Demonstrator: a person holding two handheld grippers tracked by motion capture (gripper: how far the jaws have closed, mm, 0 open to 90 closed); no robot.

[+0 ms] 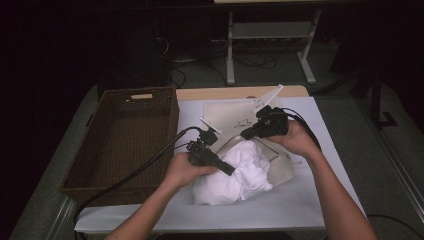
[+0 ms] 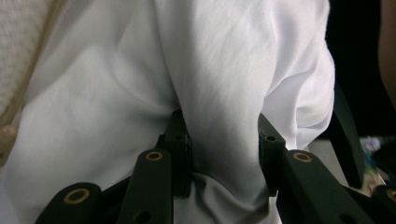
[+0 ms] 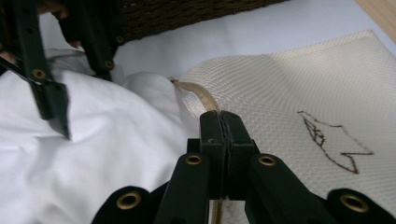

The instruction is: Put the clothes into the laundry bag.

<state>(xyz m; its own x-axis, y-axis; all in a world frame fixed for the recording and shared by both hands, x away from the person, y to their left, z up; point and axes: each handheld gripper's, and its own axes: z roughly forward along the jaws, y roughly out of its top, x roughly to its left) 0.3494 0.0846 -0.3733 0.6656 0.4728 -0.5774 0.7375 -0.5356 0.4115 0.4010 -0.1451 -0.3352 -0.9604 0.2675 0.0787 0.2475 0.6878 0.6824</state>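
We see the white garment [image 1: 235, 172] bunched just right of the wicker basket [image 1: 120, 145], half inside a cream mesh bag [image 3: 299, 88]. Our left gripper [image 2: 224, 149] clamps a fold of it; our right gripper [image 3: 226, 128] pinches the bag's tan edge strip [image 3: 198, 93].

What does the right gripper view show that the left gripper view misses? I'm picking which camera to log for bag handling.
Right gripper view alone: the right gripper shut on the beige ribbon edge of the cream mesh bag, the bag's brown outline drawing, the dark brown wicker basket, and the left gripper farther off.

Left gripper view alone: that gripper's own jaws pinching a fold of the crumpled white cloth.

Both: the white cloth and the mesh bag.
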